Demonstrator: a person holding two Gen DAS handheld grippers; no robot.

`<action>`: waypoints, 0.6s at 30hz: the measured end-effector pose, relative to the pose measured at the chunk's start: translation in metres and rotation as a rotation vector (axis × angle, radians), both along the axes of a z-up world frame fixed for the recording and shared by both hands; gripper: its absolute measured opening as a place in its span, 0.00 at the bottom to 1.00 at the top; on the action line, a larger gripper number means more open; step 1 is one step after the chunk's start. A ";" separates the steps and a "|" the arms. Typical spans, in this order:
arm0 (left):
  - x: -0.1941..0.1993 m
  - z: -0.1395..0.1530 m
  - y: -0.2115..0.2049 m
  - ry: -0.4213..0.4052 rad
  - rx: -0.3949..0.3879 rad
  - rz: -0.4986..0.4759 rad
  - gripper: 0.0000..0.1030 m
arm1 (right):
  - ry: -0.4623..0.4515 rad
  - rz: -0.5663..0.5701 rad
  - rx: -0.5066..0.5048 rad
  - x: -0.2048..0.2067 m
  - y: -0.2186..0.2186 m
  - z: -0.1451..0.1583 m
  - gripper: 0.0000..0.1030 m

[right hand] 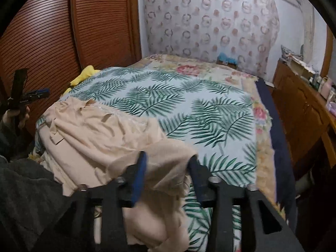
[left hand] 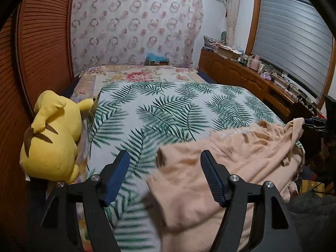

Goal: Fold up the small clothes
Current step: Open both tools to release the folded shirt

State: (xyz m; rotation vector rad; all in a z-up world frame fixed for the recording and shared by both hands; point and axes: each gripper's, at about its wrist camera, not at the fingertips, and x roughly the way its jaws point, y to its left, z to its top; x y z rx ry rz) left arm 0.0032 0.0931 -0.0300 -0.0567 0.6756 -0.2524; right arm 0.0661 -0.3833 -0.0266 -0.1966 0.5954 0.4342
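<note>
- Releasing is what the moment looks like: the left gripper [left hand: 164, 163] has its jaws standing wide apart, with a corner of the peach garment [left hand: 241, 159] lying between them but pressed by neither pad.
- The right gripper [right hand: 168, 163] also has parted jaws, and a blurred fold of the same garment [right hand: 100, 138] is draped between and over them; its pads do not appear to clamp the cloth.
- The garment lies rumpled at the near edge of the leaf-print blanket [left hand: 159, 109] on the bed, still far from a neat fold by the look of it.
- For a good fold, each gripper should lift clear of the cloth without dragging it, since loose fabric hanging on the right fingers could pull the layer askew.
- Next grasps are best taken at matching corners or a hem, so the edges line up when brought over.
- The wrinkled far side wants smoothing flat first.
- The yellow plush toy [left hand: 52, 138] sits well apart at the left and is no obstacle.
</note>
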 end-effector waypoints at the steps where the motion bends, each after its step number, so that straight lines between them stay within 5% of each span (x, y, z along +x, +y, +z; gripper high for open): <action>1: 0.007 0.000 0.001 -0.001 0.009 0.010 0.69 | -0.001 -0.011 0.003 0.004 -0.002 0.001 0.45; 10: 0.060 -0.013 0.002 0.031 0.024 0.023 0.69 | -0.019 -0.051 0.036 0.021 -0.011 -0.007 0.45; 18: 0.082 -0.038 -0.011 0.131 0.049 -0.024 0.69 | 0.092 -0.068 0.047 0.073 -0.009 -0.048 0.45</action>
